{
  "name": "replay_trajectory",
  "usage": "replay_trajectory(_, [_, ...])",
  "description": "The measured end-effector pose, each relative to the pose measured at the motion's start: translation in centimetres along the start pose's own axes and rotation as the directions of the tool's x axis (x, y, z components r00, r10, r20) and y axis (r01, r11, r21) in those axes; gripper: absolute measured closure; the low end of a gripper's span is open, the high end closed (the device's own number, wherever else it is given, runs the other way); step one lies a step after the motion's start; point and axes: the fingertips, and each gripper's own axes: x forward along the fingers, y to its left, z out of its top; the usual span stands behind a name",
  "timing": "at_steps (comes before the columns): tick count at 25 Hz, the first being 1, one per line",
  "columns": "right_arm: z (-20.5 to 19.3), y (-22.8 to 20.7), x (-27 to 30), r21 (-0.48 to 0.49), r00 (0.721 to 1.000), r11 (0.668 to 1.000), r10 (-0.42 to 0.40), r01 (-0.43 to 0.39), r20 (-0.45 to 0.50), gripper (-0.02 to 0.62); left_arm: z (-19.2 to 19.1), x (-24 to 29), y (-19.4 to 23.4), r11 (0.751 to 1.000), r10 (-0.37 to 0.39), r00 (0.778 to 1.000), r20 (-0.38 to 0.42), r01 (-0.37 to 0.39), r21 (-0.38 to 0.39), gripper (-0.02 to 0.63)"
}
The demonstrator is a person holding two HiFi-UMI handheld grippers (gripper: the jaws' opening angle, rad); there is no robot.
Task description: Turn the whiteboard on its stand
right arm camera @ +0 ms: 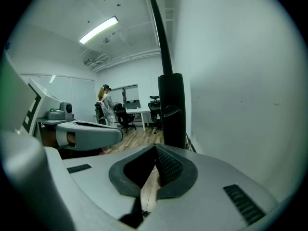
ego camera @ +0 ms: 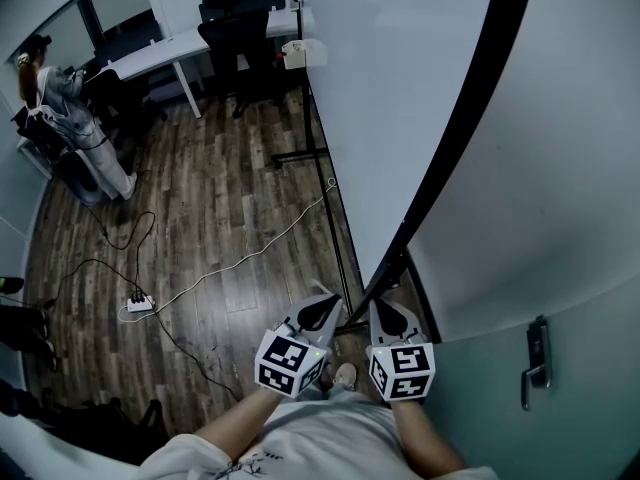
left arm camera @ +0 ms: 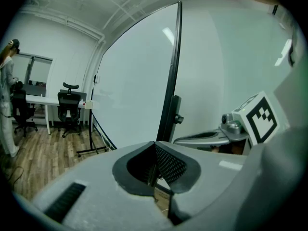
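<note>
The whiteboard (ego camera: 400,98) is a tall white panel with a black frame edge (ego camera: 470,108), and it stands on a black stand (ego camera: 385,278) just ahead of me. My left gripper (ego camera: 326,302) is shut and empty, left of the stand's post and clear of it. My right gripper (ego camera: 380,306) is also shut with nothing between its pads, close to the foot of the post. The left gripper view has the board's face (left arm camera: 134,90), its frame edge (left arm camera: 173,71) and the shut left gripper (left arm camera: 155,144). The right gripper (right arm camera: 155,149) points at the black post (right arm camera: 171,109), apart from it.
A power strip (ego camera: 140,303) with cables trailing lies on the wood floor. Desks and office chairs (ego camera: 235,28) stand at the far end, with a person (ego camera: 35,78) at the far left. A door handle (ego camera: 535,363) is on the wall to my right.
</note>
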Motion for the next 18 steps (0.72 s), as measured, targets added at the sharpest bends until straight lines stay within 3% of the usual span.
replay_trajectory(18, [0.26,0.58,-0.33,-0.016,1.000,0.999,0.029,-0.029,0.000,0.589,0.08,-0.37,-0.21,1.000,0.016,1.000,0.003,-0.016,0.000,0.597])
